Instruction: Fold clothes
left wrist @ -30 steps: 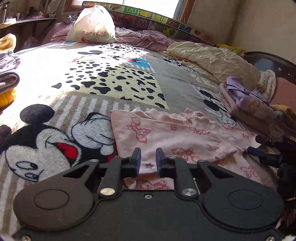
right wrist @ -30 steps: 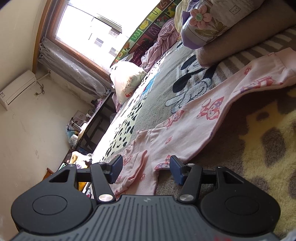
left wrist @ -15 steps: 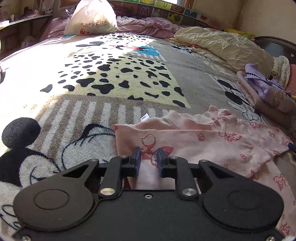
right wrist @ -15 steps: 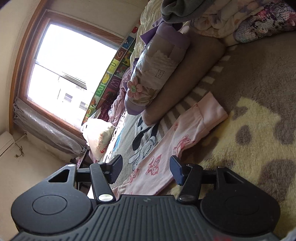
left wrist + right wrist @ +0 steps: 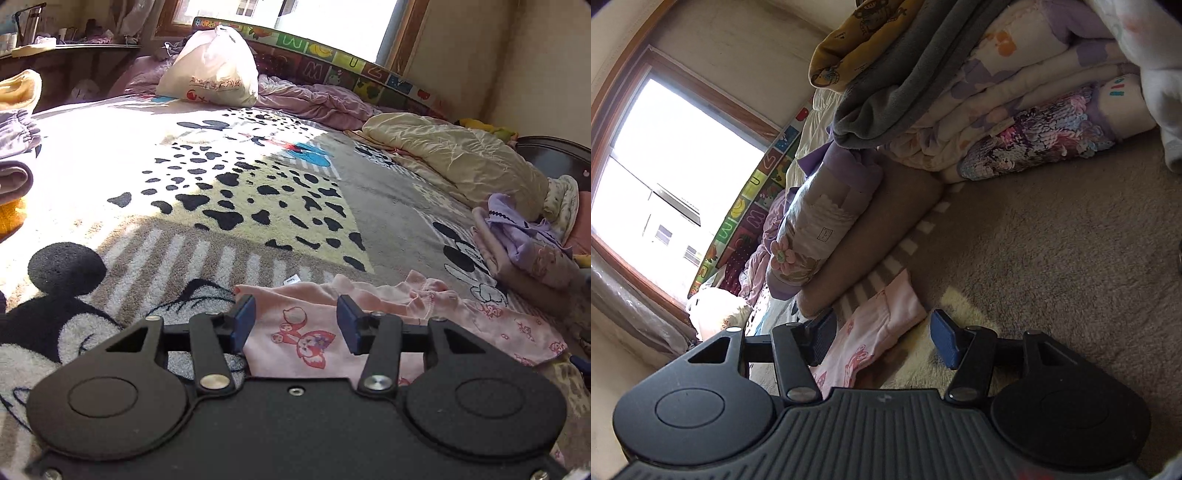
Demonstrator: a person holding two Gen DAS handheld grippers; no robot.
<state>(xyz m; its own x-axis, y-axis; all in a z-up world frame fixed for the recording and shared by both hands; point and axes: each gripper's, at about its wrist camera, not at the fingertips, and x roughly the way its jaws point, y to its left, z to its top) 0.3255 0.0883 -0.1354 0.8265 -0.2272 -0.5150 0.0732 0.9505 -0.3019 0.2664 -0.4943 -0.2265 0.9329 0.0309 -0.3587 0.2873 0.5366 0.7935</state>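
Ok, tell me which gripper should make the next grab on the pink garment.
Probably left: the left gripper is open astride the pink garment body edge; the right gripper only frames a sleeve end.

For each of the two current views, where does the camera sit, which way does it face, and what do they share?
Left wrist: on the left gripper, low over the bed blanket, facing the window; open fingers frame the pink garment.
Right wrist: on the right gripper, rolled sideways, facing the clothes pile; open fingers frame a pink sleeve.
Shared: the pink garment, white bag, window.
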